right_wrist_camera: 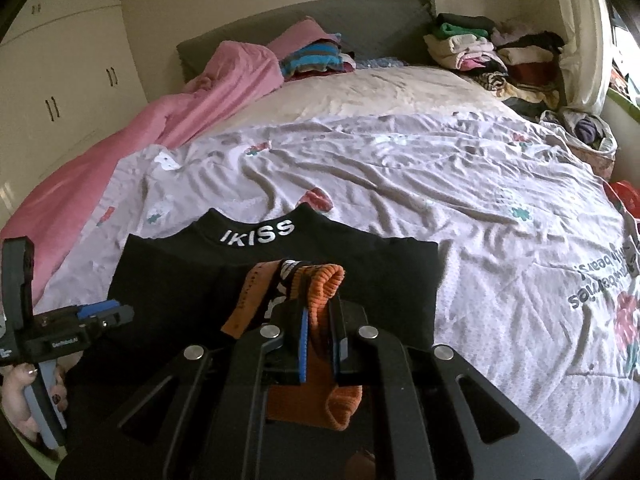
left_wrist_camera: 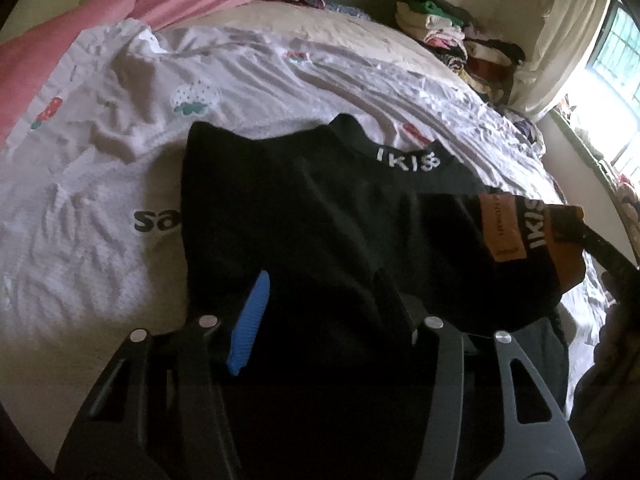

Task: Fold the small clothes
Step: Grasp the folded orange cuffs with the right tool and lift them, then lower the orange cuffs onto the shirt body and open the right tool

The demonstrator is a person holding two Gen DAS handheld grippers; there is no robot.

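Note:
A black sweater [left_wrist_camera: 320, 220] [right_wrist_camera: 180, 280] with IKISS on its collar lies on the white strawberry-print sheet [left_wrist_camera: 100, 240] [right_wrist_camera: 480, 240], collar away from me. My right gripper [right_wrist_camera: 320, 304] is shut on the orange cuff [right_wrist_camera: 324, 280] of its sleeve, lifted over the sweater's body. The same cuff [left_wrist_camera: 568, 240] shows at the right in the left wrist view. My left gripper [left_wrist_camera: 324, 280] [right_wrist_camera: 116, 314] sits low over the sweater's near left part, jaws partly apart, black cloth between them. Its blue left pad [left_wrist_camera: 252, 320] shows a bare ribbed face.
A pink blanket [right_wrist_camera: 168, 120] runs along the bed's left side. Stacks of folded clothes [right_wrist_camera: 480, 48] stand at the head of the bed, right of a striped pile [right_wrist_camera: 312, 60]. Cream wardrobe doors [right_wrist_camera: 60, 80] are at the left. A hand [right_wrist_camera: 24, 392] holds the left gripper's handle.

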